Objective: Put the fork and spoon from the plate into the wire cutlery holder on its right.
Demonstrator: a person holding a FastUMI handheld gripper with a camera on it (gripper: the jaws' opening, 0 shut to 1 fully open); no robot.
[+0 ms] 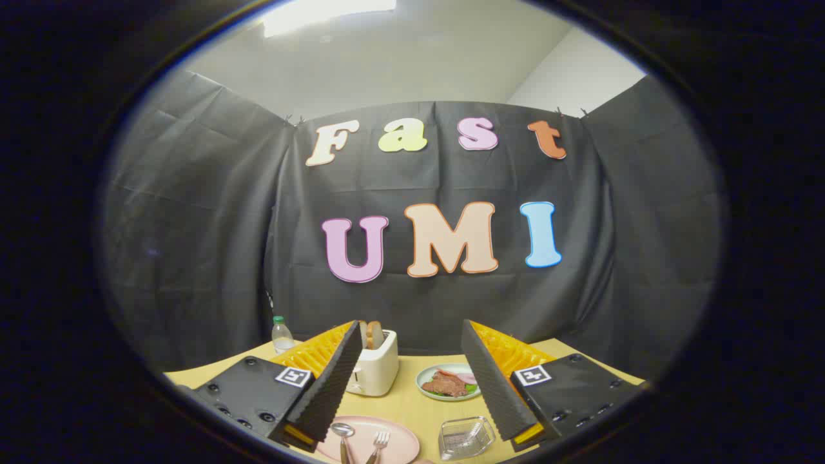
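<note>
A pink plate [394,443] lies on the wooden table below and between my fingers. On it rest a spoon [343,432] on the left and a fork [380,441] on the right, heads pointing away from me. To the plate's right stands a low clear holder [465,438], close under my right finger [493,380]. My gripper [412,380] hovers above the table, open, with nothing between its fingers.
A white toaster [375,368] with bread slices in its slots stands beyond the plate, beside my left finger. A small plate of meat and greens [449,383] sits behind the holder. A water bottle [281,335] stands far left, near the black cloth wall.
</note>
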